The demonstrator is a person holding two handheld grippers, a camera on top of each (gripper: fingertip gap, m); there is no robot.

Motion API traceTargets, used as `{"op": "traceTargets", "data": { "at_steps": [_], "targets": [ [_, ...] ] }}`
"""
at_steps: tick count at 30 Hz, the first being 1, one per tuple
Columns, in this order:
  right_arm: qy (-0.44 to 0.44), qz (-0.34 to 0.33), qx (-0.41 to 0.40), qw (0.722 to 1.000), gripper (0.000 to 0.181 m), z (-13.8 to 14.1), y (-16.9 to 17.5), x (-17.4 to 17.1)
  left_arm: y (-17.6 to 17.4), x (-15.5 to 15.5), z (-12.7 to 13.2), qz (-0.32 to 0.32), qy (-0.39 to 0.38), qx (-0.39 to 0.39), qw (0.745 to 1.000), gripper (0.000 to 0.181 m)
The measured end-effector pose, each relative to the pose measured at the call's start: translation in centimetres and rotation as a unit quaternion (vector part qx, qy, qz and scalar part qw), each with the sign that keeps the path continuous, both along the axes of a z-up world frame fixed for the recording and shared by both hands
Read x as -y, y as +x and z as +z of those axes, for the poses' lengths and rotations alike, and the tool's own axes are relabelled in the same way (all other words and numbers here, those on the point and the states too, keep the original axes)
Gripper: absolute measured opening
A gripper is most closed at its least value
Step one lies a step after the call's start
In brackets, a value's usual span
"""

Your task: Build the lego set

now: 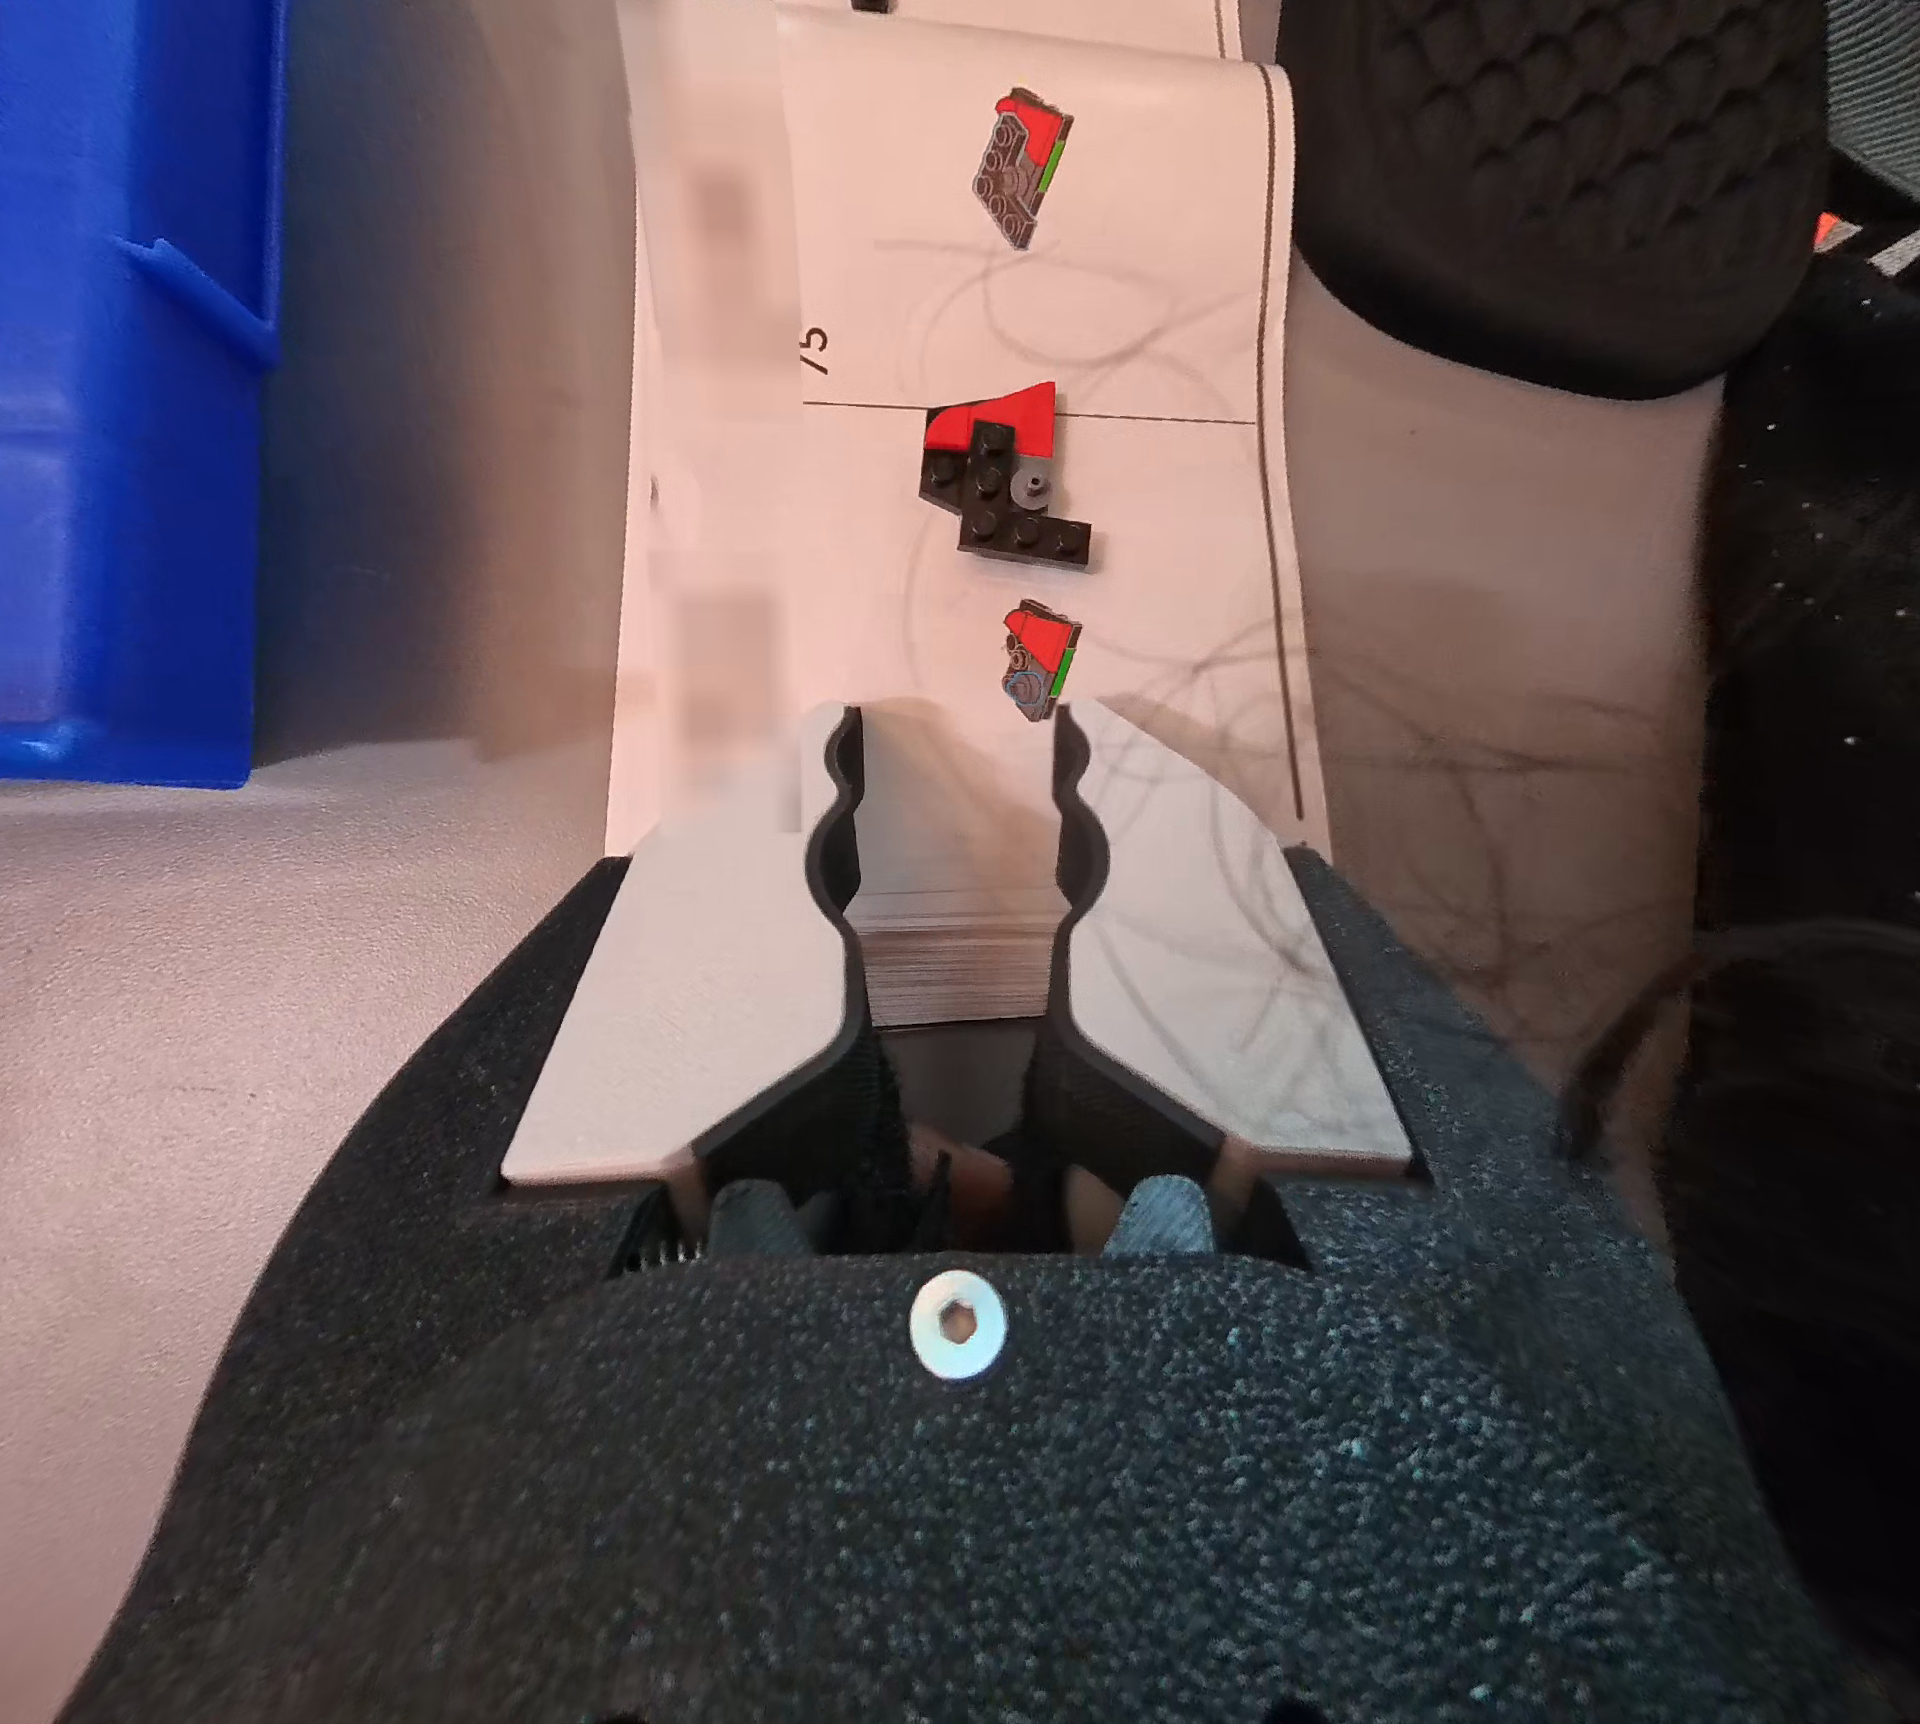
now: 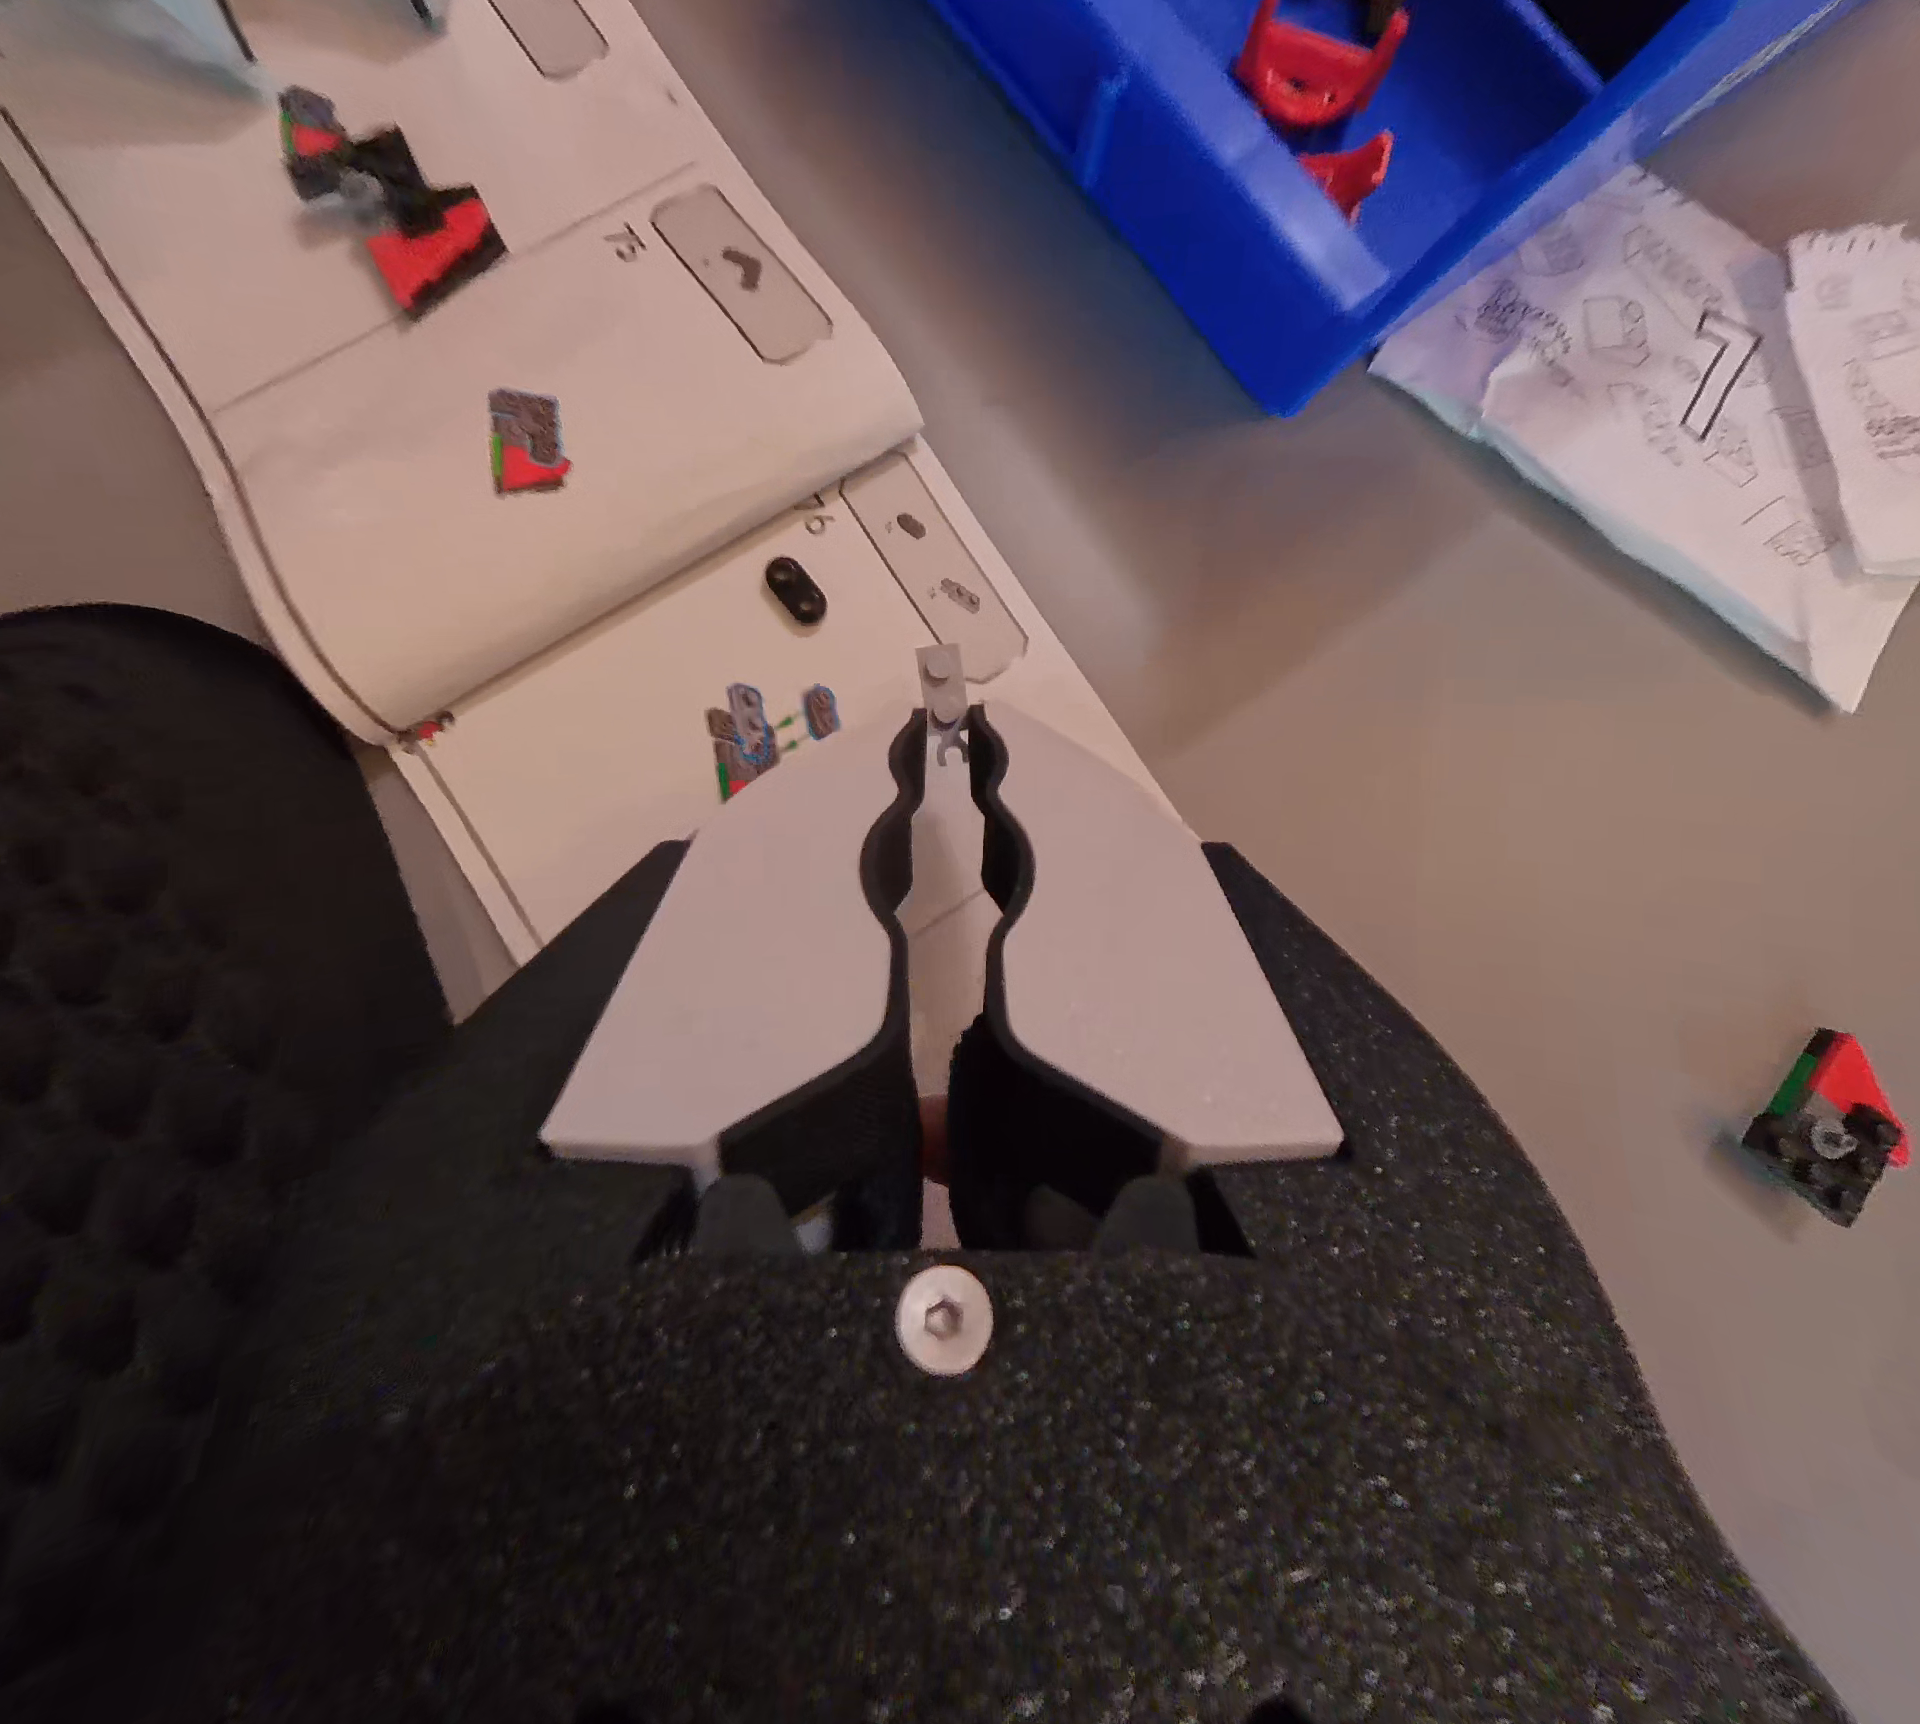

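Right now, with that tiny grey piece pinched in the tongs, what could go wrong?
1. The right tongs grip the small grey piece only at their very tips, so it could twist or pop out.
2. The red-and-black assembly lies loose on the curved booklet page; pressing a part on might slide it.
3. The black link rests loose on the page and could get knocked.

Plain grey tabletop (image 2: 1299, 739) — softly lit, faint shadows.

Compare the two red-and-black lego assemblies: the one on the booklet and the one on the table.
The assembly on the booklet is wider, with an L-shaped black plate sticking out; the assembly on the table is compact and shows a green edge. One lies on the open page, the other on bare table. Both have red slopes and a grey round piece.
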State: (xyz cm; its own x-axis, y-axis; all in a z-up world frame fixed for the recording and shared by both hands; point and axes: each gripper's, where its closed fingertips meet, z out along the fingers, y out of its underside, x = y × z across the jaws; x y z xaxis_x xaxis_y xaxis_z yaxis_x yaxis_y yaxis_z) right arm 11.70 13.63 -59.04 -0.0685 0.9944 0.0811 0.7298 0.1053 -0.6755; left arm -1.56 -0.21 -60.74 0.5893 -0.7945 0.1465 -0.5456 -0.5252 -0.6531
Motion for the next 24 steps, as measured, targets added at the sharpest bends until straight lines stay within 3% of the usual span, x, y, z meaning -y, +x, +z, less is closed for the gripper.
{"op": "traceTargets", "data": {
  "at_steps": [9,16,20,24],
  "targets": [
    [-0.003,0.080,-0.040,0.996,0.008,2.9,-2.3,5.3,0.0,0.1,0.0,-0.004,0.005,-0.006,1.000,0.036],
    [-0.003,0.106,-0.062,0.992,0.008,4.5,-1.3,8.6,-0.5,-0.3,1.0,0.008,0.038,-0.009,0.999,0.034],
    [0.043,0.137,-0.076,0.987,0.008,5.5,-1.0,10.3,1.3,-0.8,5.0,0.023,0.077,0.101,0.992,0.029],
    [0.159,0.222,-0.100,0.957,0.008,7.5,-2.2,12.2,5.8,-0.1,10.2,0.016,0.023,0.328,0.944,0.024]
  ]
}}
